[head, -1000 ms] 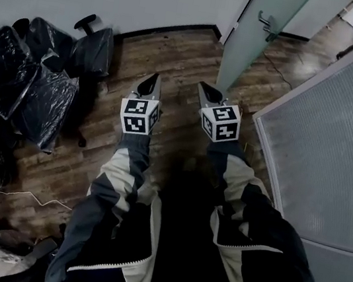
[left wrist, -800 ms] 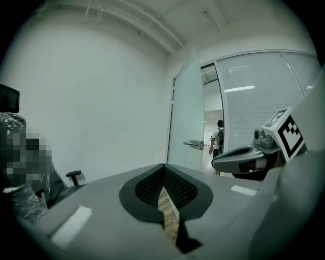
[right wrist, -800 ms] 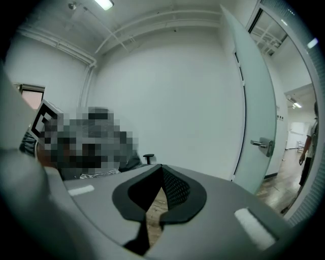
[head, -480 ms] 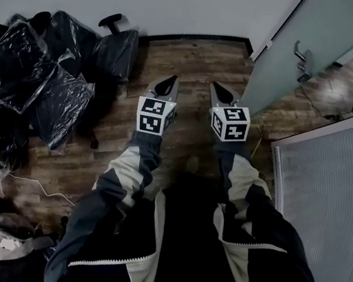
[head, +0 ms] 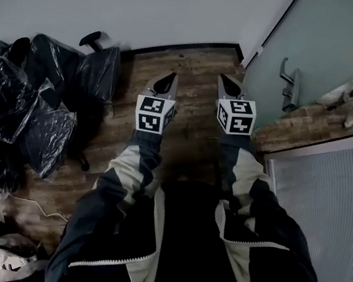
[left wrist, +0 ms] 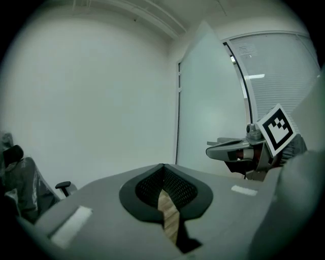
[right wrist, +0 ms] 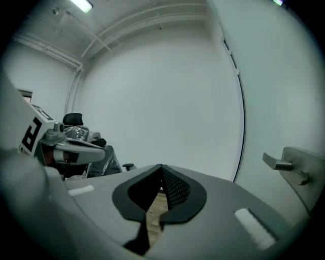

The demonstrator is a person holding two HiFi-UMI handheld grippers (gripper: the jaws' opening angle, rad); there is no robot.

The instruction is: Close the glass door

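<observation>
The glass door (head: pixel 328 35) stands open. We hold the right gripper (head: pixel 230 84) near the door, short of its lever handle (head: pixel 288 75) and not touching; the left gripper (head: pixel 166 80) is farther from the door. Both pairs of jaws are closed tip to tip, holding nothing.
</observation>
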